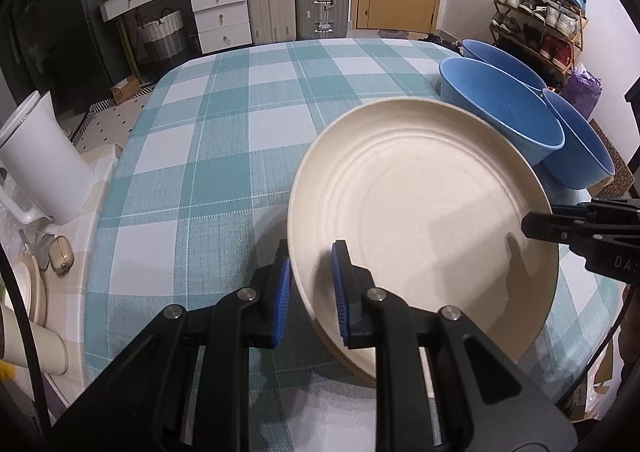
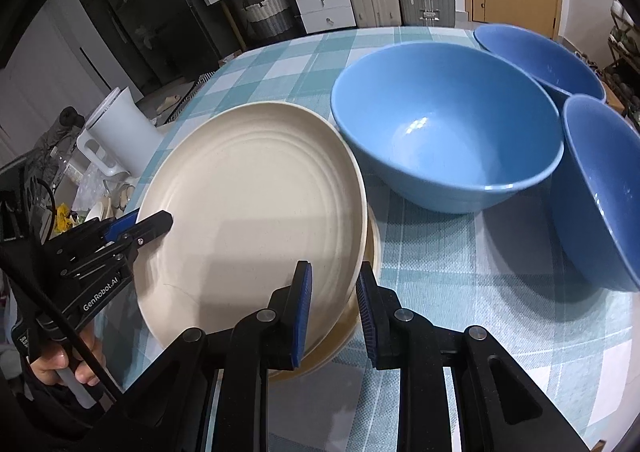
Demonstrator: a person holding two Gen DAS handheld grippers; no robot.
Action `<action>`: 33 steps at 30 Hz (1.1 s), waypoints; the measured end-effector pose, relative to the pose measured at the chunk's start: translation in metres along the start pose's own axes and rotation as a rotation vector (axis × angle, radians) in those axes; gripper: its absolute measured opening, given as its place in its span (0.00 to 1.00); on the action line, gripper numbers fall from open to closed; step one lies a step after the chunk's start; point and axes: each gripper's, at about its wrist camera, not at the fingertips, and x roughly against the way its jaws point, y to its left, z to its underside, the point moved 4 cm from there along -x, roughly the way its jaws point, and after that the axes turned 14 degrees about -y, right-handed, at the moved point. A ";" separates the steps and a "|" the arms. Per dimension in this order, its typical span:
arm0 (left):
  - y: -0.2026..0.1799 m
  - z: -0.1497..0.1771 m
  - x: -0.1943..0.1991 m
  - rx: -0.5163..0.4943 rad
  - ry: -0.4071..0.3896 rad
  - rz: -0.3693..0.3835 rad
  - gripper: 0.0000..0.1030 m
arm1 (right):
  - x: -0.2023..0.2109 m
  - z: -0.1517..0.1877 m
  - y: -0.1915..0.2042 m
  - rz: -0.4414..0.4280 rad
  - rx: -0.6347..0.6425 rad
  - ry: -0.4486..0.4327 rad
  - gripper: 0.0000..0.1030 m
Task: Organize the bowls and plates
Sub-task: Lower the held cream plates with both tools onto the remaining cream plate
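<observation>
Checked teal tablecloth point(image 1: 208, 156); both claws point(image 1: 312, 284) point(image 2: 334, 304) straddle cream plate point(image 1: 420, 212) rim, not clamped.

We see a cream ridged plate point(image 2: 248, 204) tilted atop a second cream plate point(image 2: 344, 336) on the checked cloth. Three empty blue bowls point(image 2: 448, 124) cluster just beside them, the rightmost tipped.

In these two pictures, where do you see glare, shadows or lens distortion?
Left wrist view: fisheye bends the table edge; the left claw casts a soft shadow on the cream plate. Right wrist view: a small glare spot sits inside the nearest blue bowl, and bowl shadows fall on the cloth.
</observation>
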 end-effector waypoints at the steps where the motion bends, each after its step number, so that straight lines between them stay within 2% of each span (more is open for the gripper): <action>1: 0.000 0.000 0.000 -0.001 0.001 0.000 0.15 | -0.001 0.001 -0.001 0.000 -0.001 0.003 0.23; 7: -0.003 0.003 -0.004 -0.019 0.001 -0.008 0.15 | -0.006 0.005 -0.003 0.008 -0.001 0.015 0.23; 16: -0.012 0.007 -0.007 -0.061 -0.008 -0.024 0.16 | -0.013 0.009 0.001 0.065 0.045 0.009 0.23; 27: -0.021 0.013 -0.003 -0.135 -0.007 -0.057 0.18 | -0.014 0.012 0.003 0.081 0.067 0.006 0.24; 33: -0.020 0.016 -0.003 -0.141 0.001 -0.067 0.19 | -0.015 0.013 0.005 0.094 0.092 -0.001 0.24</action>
